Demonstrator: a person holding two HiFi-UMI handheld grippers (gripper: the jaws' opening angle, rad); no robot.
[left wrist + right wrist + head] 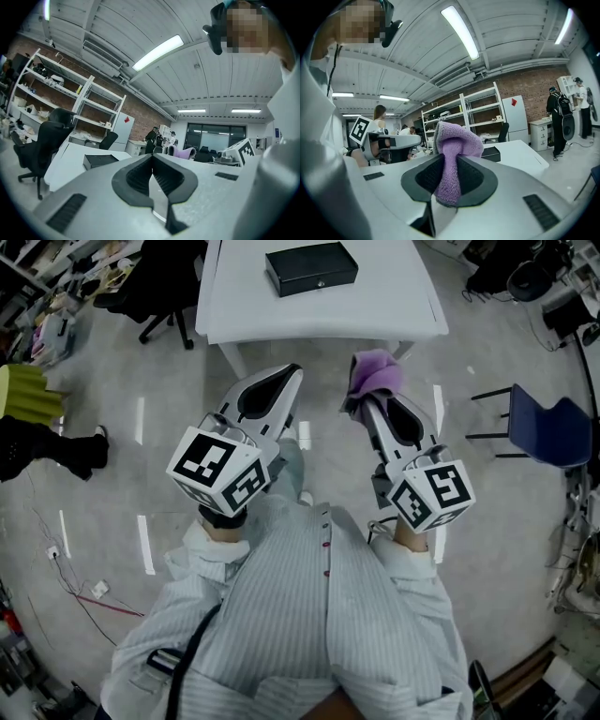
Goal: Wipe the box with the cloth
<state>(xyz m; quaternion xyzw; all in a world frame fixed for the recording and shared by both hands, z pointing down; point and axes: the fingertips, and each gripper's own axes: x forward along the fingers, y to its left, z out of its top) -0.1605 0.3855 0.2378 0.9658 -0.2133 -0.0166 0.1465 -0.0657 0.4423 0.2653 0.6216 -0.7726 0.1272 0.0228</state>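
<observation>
White counter [319, 320] at top of head view, above a grey floor [112, 484]. Black box [311, 267] flat on the counter, toward the far side, lid closed, touching neither tool. Same box low and dark on the counter in left gripper view [99, 160], and just behind the cloth in right gripper view [491, 152]. Both tools held side by side in front of the person's striped shirt [309, 615], over the floor, short of the counter's near edge, noses toward the counter. Left tool [294, 372] clenched: in left gripper view [152, 164] dark pads pressed together along one seam, empty. Right tool [370, 401] clamped on the purple cloth [377, 377]: in right gripper view [450, 164] jaws held slightly apart by a pinched fold running down between the pads, the rest of the cloth [457, 138] bunched in a lump above the jaw tips. Cloth well apart from the box.
</observation>
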